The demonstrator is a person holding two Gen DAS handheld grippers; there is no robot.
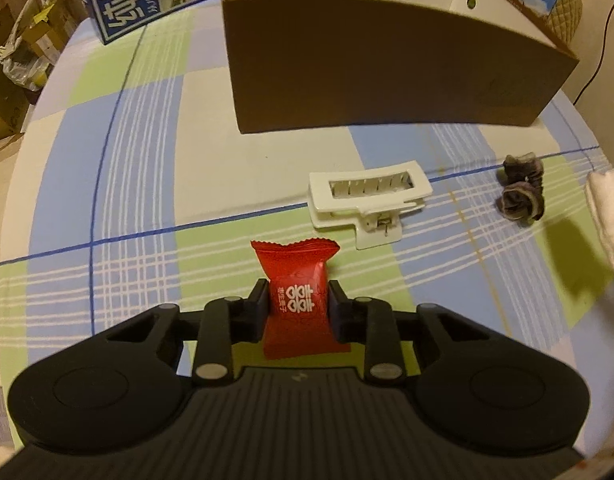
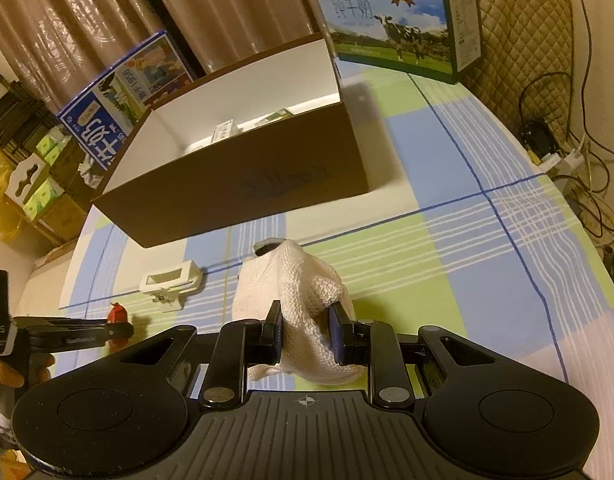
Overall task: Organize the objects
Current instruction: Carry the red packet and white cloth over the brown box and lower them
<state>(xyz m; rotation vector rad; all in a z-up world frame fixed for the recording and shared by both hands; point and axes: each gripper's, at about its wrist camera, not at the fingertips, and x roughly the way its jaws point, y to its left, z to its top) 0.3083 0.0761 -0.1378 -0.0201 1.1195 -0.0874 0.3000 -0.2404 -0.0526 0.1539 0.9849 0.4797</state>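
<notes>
Left gripper (image 1: 298, 300) clamps red packet (image 1: 297, 280) printed "囍".

Red candy packet (image 1: 297, 300), white hair clip (image 1: 369, 200), white knit cloth (image 2: 303, 300), brown box (image 1: 387, 76), blue-green-white plaid tablecloth (image 1: 147, 160)

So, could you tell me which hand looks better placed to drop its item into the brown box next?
Probably the right: its claw grips the white cloth facing the box's open top.
</notes>
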